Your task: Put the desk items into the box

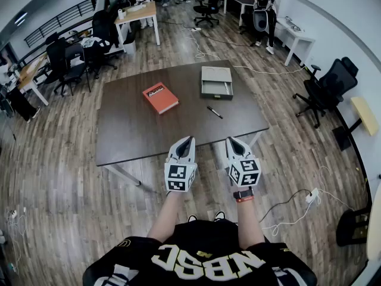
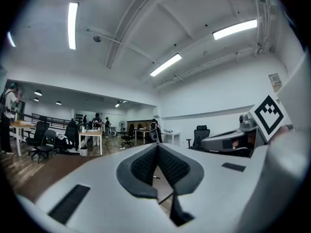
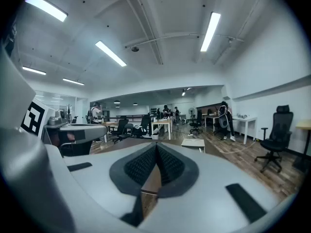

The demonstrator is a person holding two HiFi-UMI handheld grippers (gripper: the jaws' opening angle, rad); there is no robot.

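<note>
On the dark brown table (image 1: pixel 137 136) lie an orange book (image 1: pixel 159 97), a black pen (image 1: pixel 214 112) and a grey open box (image 1: pixel 216 82) at the far side. Both grippers hover side by side over the table's near edge, pointing away from me. The left gripper (image 1: pixel 190 139) is shut, its tips meeting (image 2: pixel 156 146) with nothing between them. My right gripper (image 1: pixel 230 139) is likewise shut and empty (image 3: pixel 156 146). In the right gripper view the box (image 3: pixel 193 142) shows ahead on the tabletop. All three items lie well beyond the jaws.
Office chairs stand at the right (image 1: pixel 327 88) and the left (image 1: pixel 71 58) of the table. Other desks (image 1: pixel 138 14) and people fill the far room. Cables and a power strip (image 1: pixel 312 195) lie on the wooden floor at the right.
</note>
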